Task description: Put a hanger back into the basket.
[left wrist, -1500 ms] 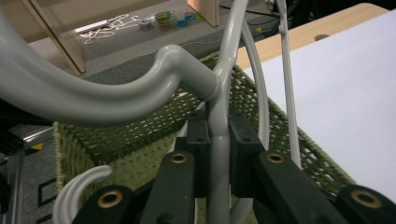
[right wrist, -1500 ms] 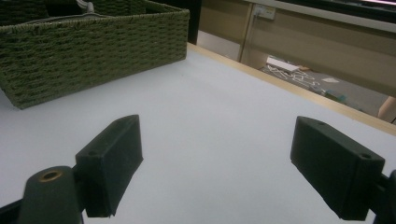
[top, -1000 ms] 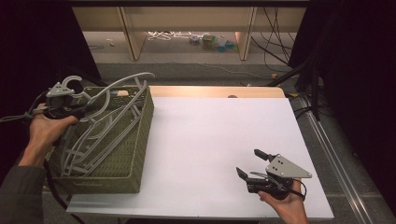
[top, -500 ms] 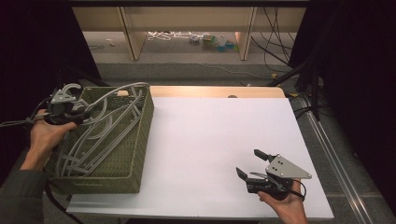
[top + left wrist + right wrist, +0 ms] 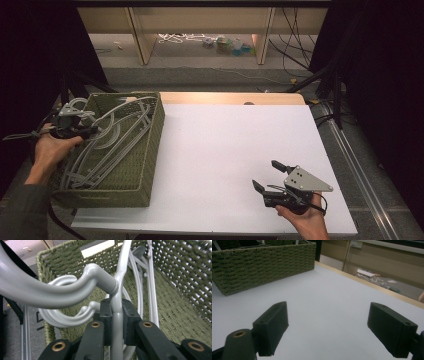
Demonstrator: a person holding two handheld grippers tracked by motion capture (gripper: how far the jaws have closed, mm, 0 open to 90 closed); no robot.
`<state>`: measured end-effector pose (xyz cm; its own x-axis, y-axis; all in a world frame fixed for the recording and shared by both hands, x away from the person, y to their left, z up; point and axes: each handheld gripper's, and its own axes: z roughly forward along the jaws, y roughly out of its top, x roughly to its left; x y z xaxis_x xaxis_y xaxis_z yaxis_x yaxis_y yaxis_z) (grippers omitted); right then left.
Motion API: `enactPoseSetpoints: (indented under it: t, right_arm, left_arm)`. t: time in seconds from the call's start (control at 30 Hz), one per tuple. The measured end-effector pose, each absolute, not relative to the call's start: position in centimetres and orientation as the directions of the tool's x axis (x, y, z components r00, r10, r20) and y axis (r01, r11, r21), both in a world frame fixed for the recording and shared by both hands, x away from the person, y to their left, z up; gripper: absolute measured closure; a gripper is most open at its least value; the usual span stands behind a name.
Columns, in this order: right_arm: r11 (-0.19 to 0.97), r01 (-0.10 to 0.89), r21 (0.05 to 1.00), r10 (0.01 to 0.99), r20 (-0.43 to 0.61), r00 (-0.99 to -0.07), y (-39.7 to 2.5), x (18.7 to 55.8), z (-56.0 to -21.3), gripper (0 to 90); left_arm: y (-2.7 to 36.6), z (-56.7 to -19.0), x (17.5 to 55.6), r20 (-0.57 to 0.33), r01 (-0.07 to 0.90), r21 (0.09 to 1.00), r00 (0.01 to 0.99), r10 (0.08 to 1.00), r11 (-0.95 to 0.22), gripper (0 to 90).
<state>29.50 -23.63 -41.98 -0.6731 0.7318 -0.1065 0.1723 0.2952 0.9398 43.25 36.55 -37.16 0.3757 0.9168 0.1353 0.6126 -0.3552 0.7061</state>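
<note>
While I hold my left hand at the basket's far-left corner, this is how I read things:

Left gripper: jaws pinched on the thin neck of a grey hanger, just under its hook — the narrowest part, so I get a firm hold there.

Hanger: its body lies down inside the green woven basket, on top of other grey hangers; the hook end rests by the left rim, where my gripper can reach it from outside the wall.

Stack: at least 2 more hooks curl beside the held one in the left gripper view; I cannot count the pile exactly.

Basket: on the left edge of the white table, long side running away from me — that suits the hangers' length.

Right gripper: jaws spread wide with nothing between them, low over the table's near-right part, well apart from the basket, parked out of the way.

Step, as I judge it: laying the hanger into the basket; letting go comes next.

Risk: the hook may snag a neighbour when I open up.
</note>
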Motion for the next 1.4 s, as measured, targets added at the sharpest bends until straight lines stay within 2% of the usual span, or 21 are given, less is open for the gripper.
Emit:
enactPoseSetpoints:
  t: [0.2,0.3,0.5,0.57,0.6,0.63,0.67,0.73,0.77,0.9,0.93,0.97,1.0,1.07,1.23,1.3,1.4]
  right_arm:
    - [0.296,0.179,0.938,0.733,-0.103,-0.673,-23.5,29.5,-42.1,18.0]
    - [0.299,0.184,0.937,0.729,-0.100,-0.677,-23.5,29.5,-42.2,18.0]
    - [0.302,0.183,0.936,0.727,-0.102,-0.679,-23.5,29.5,-42.2,18.1]
    - [0.301,0.181,0.936,0.727,-0.103,-0.678,-23.5,29.6,-42.3,18.2]
    - [0.301,0.188,0.935,0.727,-0.097,-0.680,-23.5,29.6,-42.3,18.2]
    - [0.305,0.193,0.933,0.725,-0.096,-0.682,-23.4,29.6,-42.4,18.2]
    - [0.305,0.193,0.933,0.725,-0.096,-0.682,-23.4,29.6,-42.4,18.2]
    - [0.302,0.184,0.936,0.726,-0.100,-0.681,-23.5,29.6,-42.3,18.2]
    - [0.302,0.184,0.936,0.726,-0.100,-0.681,-23.5,29.6,-42.3,18.2]
    - [0.307,0.187,0.933,0.731,-0.105,-0.674,-23.6,29.6,-42.3,18.1]
    - [0.306,0.186,0.934,0.731,-0.105,-0.675,-23.6,29.7,-42.4,18.1]
    - [0.306,0.191,0.933,0.730,-0.101,-0.676,-23.5,29.7,-42.4,18.0]
    - [0.306,0.191,0.933,0.730,-0.101,-0.676,-23.5,29.7,-42.4,18.0]
    - [0.307,0.185,0.934,0.729,-0.106,-0.676,-23.3,29.6,-42.5,18.0]
    - [0.295,0.181,0.938,0.733,-0.101,-0.673,-23.4,29.7,-42.5,17.9]
    - [0.292,0.180,0.939,0.736,-0.100,-0.669,-23.4,29.7,-42.6,17.9]
    - [0.289,0.177,0.941,0.735,-0.099,-0.671,-23.4,29.6,-42.5,17.7]
  left_arm:
    - [36.1,-38.5,43.8,0.135,0.623,0.688,0.393,0.909,-0.372,80.5]
    - [35.5,-39.6,44.2,0.130,0.658,0.646,0.405,0.905,-0.387,80.1]
    - [36.3,-40.5,44.3,0.124,0.664,0.657,0.371,0.920,-0.357,80.2]
    - [36.3,-40.5,44.2,0.128,0.672,0.649,0.366,0.922,-0.357,74.2]
    - [36.3,-40.5,44.1,0.130,0.673,0.649,0.361,0.923,-0.355,74.2]
    - [36.3,-40.5,44.1,0.131,0.672,0.653,0.355,0.926,-0.350,66.9]
    - [36.3,-40.3,44.0,0.129,0.666,0.664,0.347,0.929,-0.341,66.9]
    - [36.4,-39.8,43.7,0.131,0.648,0.692,0.320,0.938,-0.318,56.6]
    - [36.4,-39.5,43.4,0.133,0.636,0.708,0.308,0.942,-0.308,56.6]
    - [35.8,-38.1,41.8,0.133,0.586,0.762,0.274,0.953,-0.275,43.3]
    - [35.6,-37.7,41.4,0.118,0.564,0.786,0.265,0.957,-0.253,43.3]
    - [35.3,-36.8,40.5,0.066,0.527,0.826,0.259,0.964,-0.199,39.8]
    - [35.3,-36.8,40.5,0.066,0.527,0.826,0.259,0.964,-0.199,38.5]
    - [34.8,-36.0,39.2,-0.040,0.492,0.863,0.288,0.957,-0.112,35.5]
    - [33.6,-35.4,37.2,-0.043,0.413,0.906,0.306,0.951,-0.092,32.7]
    - [32.2,-35.2,35.7,-0.061,0.365,0.928,0.331,0.942,-0.068,29.9]
    - [30.5,-35.0,34.1,-0.044,0.313,0.947,0.351,0.935,-0.073,26.2]
